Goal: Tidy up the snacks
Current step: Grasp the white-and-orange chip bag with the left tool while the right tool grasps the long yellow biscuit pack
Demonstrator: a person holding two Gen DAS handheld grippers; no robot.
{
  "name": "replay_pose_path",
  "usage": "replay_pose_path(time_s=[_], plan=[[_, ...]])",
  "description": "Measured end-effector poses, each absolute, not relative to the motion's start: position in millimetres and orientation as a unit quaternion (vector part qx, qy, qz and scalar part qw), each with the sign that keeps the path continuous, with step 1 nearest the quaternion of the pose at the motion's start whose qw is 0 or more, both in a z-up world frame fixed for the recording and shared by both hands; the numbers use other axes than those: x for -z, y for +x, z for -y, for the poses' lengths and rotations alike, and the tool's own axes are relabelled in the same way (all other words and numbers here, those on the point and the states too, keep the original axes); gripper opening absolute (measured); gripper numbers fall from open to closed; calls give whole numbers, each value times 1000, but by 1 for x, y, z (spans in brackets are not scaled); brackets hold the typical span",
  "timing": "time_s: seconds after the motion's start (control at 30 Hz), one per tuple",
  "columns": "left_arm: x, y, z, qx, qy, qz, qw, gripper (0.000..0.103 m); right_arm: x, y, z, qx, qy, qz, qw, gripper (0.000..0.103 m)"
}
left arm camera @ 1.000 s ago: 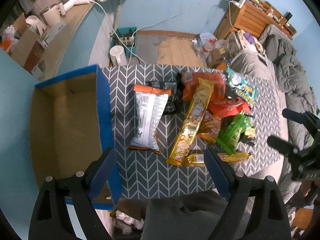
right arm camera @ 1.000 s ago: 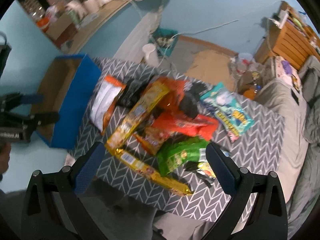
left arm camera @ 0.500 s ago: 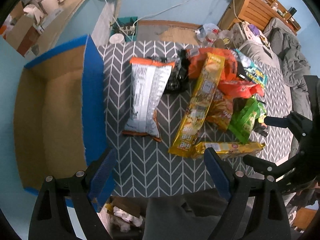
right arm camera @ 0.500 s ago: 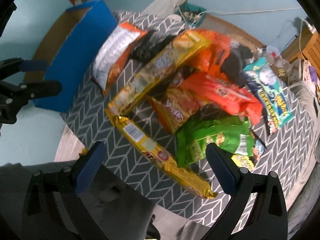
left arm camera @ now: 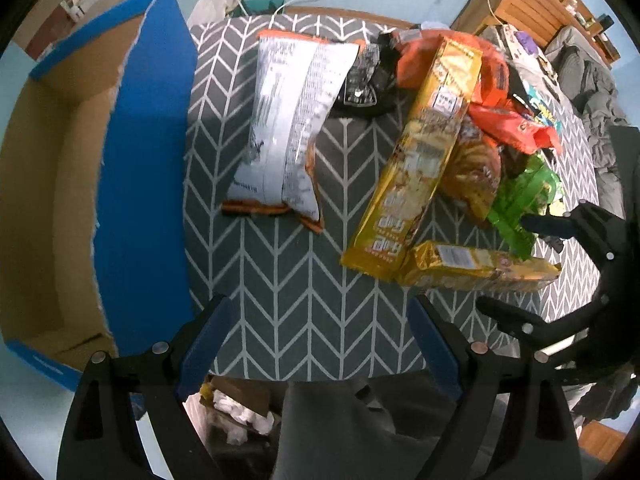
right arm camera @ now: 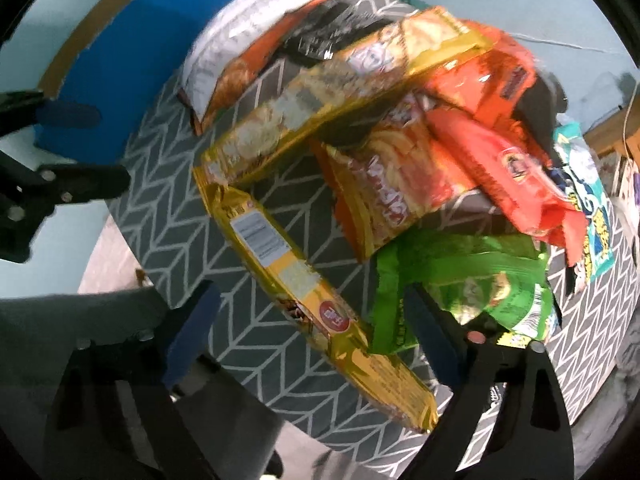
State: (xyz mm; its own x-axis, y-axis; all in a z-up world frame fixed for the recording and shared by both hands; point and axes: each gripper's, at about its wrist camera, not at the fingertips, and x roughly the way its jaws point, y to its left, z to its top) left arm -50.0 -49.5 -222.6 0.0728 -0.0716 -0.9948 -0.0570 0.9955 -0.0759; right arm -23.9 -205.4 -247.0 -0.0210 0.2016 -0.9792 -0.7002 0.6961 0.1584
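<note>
Jaws apart on both grippers — right gripper [right arm camera: 310, 320] has dropped closer over the yellow packet [right arm camera: 304, 288].

A grey chevron cloth [left arm camera: 280, 280], a blue-sided cardboard box [left arm camera: 144, 160], and gold, green and orange packets.

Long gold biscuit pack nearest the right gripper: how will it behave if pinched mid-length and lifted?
The long gold biscuit pack looks straight and evenly filled, so probably fairly stiff, with little sag. Its glossy foil may slip between the fingers. It lies flat on the chevron tabletop, its far end touching the larger yellow pack, which may get nudged.
</note>
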Motion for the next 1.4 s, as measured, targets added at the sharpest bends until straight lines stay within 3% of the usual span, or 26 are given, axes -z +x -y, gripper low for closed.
replay_pose_path(time_s=[0.23,0.37,0.5,0.73,1.0,1.4], plan=[[222,-48,50,5,-37,-678,734,90,277,-40,189,-330,-243,-624,665,79],[216,-38,48,6,-38,-673,738,90,287,-49,184,-315,-259,-627,664,55],[212,-26,48,7,-36,-670,741,90,292,-51,187,-312,-220,-637,669,51],[209,2,41,3,-50,-664,746,90,287,-66,202,-306,-150,-644,685,29],[212,23,38,4,-58,-667,743,90,284,-67,232,-284,-59,-641,711,27],[227,44,36,-1,-43,-680,732,90,224,-43,259,-255,24,-604,755,27]])
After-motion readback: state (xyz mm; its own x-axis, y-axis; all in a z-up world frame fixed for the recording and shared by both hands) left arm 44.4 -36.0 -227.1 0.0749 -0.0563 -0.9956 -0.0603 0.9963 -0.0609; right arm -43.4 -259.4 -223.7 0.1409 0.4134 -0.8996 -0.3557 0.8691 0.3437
